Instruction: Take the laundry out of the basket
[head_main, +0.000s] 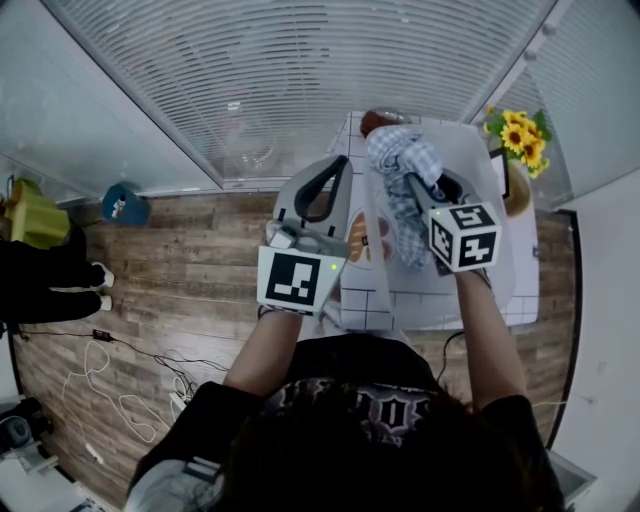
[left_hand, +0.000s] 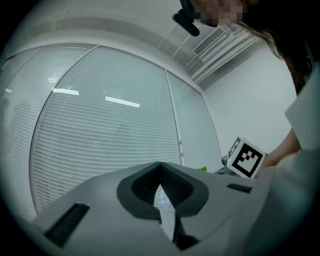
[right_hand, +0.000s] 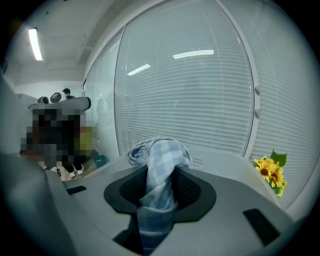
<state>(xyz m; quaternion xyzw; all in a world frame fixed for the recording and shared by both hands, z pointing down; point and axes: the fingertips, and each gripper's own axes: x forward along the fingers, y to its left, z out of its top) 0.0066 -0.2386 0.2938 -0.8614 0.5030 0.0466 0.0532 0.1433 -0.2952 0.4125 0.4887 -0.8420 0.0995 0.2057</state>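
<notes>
right hand-held gripper (right_hand: 160, 175) pinching checked cloth (right_hand: 161, 152), left hand-held gripper (left_hand: 160, 166) closed

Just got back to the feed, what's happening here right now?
A person works with a gripper in each hand. The right gripper is shut on a blue checked cloth and holds it bunched up over the white tiled table. The left gripper, beside it, has its jaws closed on a thin pale strip that I can't identify.
</notes>
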